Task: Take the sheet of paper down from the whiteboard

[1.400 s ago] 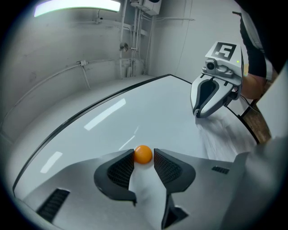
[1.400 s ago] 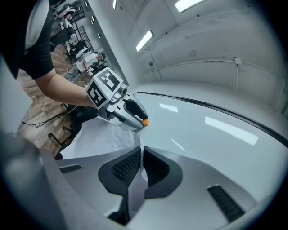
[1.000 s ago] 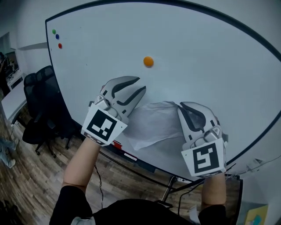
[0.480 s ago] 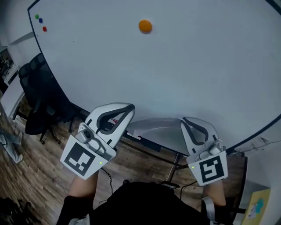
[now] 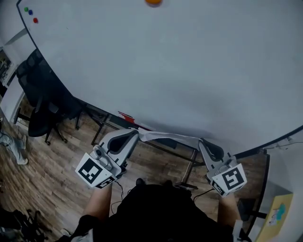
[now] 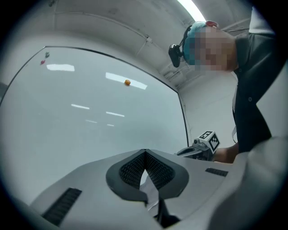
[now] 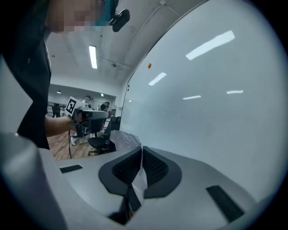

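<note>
The sheet of paper [image 5: 168, 137] is off the whiteboard [image 5: 189, 61] and hangs stretched between my two grippers, below the board's bottom edge. My left gripper [image 5: 136, 134] is shut on the sheet's left end; in the left gripper view the paper [image 6: 150, 191] sits pinched between the closed pads. On the right end my right gripper [image 5: 201, 141] is shut, and a crumpled corner of the paper [image 7: 121, 138] sticks out past its closed pads. An orange magnet [image 5: 153, 2] stays on the board, high above.
Black office chairs [image 5: 40, 94] stand at the left on the wooden floor [image 5: 57, 170]. A red marker [image 5: 128, 117] lies on the board's tray. Small coloured magnets [image 5: 31, 14] sit in the board's top left corner. The board's stand [image 5: 189, 165] is between my arms.
Both grippers have come down from the board face to below its bottom edge, bringing the paper along. The left jaws, open a second ago, have shut on the sheet.
</note>
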`<state>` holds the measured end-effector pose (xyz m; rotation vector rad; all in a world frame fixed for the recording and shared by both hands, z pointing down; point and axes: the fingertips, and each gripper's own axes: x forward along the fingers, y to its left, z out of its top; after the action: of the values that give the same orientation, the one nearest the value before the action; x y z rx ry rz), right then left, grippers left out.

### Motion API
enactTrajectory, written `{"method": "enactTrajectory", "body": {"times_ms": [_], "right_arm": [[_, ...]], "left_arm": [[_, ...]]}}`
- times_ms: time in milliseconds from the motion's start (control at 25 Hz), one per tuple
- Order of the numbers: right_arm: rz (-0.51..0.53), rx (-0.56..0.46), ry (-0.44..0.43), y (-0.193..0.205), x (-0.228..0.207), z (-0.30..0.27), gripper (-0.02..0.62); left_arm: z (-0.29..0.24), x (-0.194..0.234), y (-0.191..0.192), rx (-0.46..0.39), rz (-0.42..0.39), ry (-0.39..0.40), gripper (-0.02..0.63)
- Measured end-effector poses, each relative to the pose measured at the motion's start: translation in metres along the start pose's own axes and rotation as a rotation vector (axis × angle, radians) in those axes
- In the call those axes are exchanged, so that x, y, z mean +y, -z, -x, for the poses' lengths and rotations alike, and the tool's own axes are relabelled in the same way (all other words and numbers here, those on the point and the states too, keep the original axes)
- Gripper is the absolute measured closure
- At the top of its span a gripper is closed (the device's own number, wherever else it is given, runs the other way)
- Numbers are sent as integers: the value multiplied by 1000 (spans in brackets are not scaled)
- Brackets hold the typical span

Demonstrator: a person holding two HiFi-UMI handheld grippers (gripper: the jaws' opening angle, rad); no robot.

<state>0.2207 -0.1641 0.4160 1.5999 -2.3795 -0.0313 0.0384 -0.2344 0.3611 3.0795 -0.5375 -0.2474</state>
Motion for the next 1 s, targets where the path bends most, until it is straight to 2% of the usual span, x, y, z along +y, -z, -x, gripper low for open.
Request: {"method": "enactTrajectory", "body": {"times_ms": [120, 200, 400, 520, 760, 1000], "right_arm": [[-90, 36, -11, 39, 5, -2, 574], [-119, 68, -29, 64, 15, -4, 574], [-134, 104, -98, 112, 45, -15, 574], [-171, 111, -126, 137, 59, -20, 574], [-199, 127, -154, 172, 84, -32, 574], [-235, 99, -137, 187, 100, -48, 575]], "left_arm": [[7, -3, 33, 40, 119, -8, 594], [10, -11, 46, 51, 151, -11, 594], [22, -30, 85, 41, 140, 26, 594], [33, -38, 119, 55, 160, 19, 594], [60, -45, 174, 146, 134, -20, 594], [89, -39, 215, 235, 175, -41, 595]]}}
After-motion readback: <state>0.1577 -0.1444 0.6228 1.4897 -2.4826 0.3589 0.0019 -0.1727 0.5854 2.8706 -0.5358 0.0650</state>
